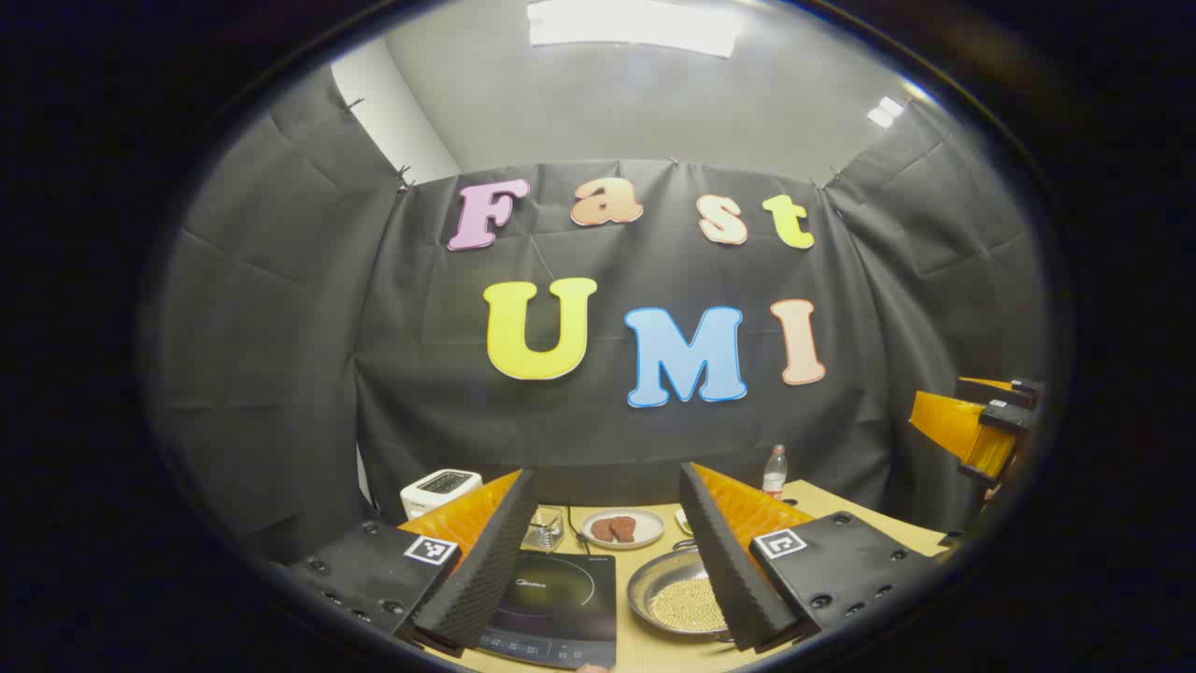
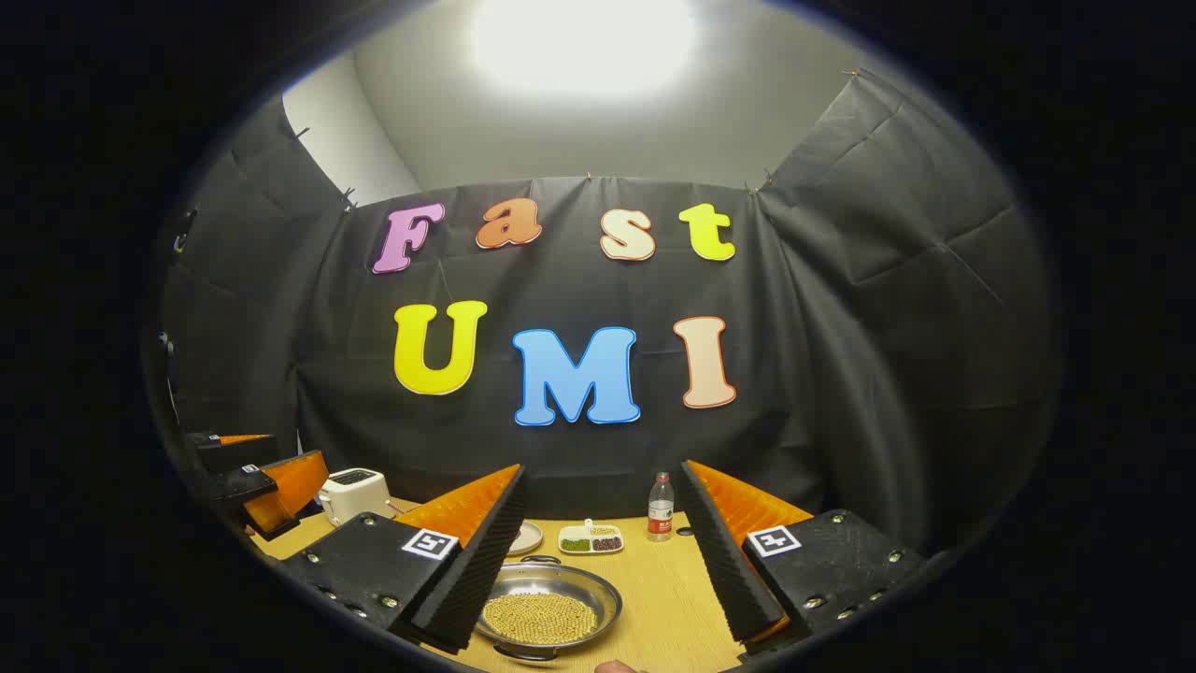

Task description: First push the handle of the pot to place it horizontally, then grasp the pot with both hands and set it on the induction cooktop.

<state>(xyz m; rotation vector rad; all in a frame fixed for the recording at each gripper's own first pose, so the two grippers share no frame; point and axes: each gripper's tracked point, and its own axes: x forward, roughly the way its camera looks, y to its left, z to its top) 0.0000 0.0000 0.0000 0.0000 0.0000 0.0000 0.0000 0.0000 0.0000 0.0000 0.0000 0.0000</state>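
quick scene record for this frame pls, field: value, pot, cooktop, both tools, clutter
pot: shallow metal pan holding yellowish beads, on the wooden table, not on the cooktop
cooktop: black induction unit, beside the pot, nothing on it
left tool: open, above the table, holding nothing
right tool: open, above the pot, holding nothing
clutter: toaster, bottle, divided dish, plate with brown food
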